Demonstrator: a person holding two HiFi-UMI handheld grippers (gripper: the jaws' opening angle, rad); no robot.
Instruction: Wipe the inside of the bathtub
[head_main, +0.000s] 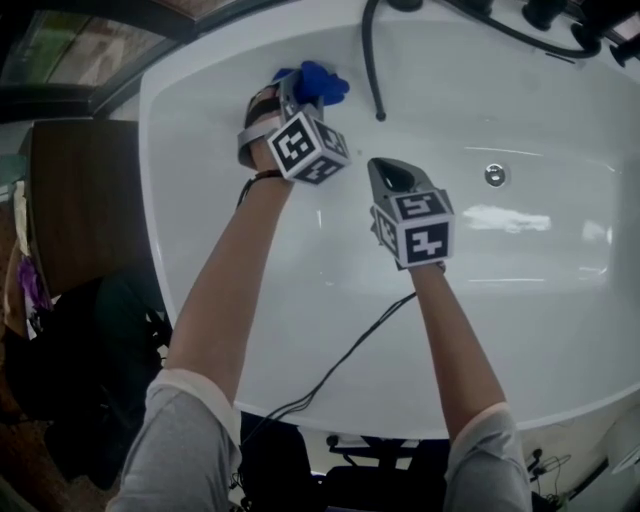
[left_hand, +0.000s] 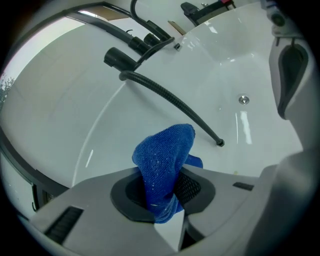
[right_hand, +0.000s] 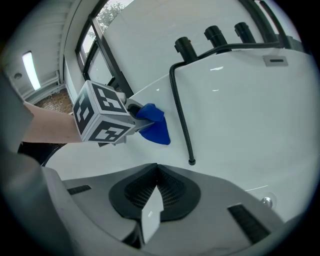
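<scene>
The white bathtub (head_main: 300, 290) fills the head view. My left gripper (head_main: 296, 92) reaches toward the tub's far left wall and is shut on a blue cloth (head_main: 322, 82). In the left gripper view the blue cloth (left_hand: 165, 165) sticks up from between the closed jaws, over the white tub wall (left_hand: 60, 115). My right gripper (head_main: 392, 176) hovers over the tub's middle, jaws closed with nothing between them. From the right gripper view, the left gripper (right_hand: 142, 120) and its blue cloth (right_hand: 156, 127) show ahead against the tub wall (right_hand: 240, 115).
A black shower hose (head_main: 372, 60) hangs down the far wall, ending near the cloth (left_hand: 175, 102). Black tap knobs (right_hand: 212, 35) stand on the far rim. A chrome overflow fitting (head_main: 495, 175) sits on the right wall. A thin black cable (head_main: 340, 365) crosses the near rim.
</scene>
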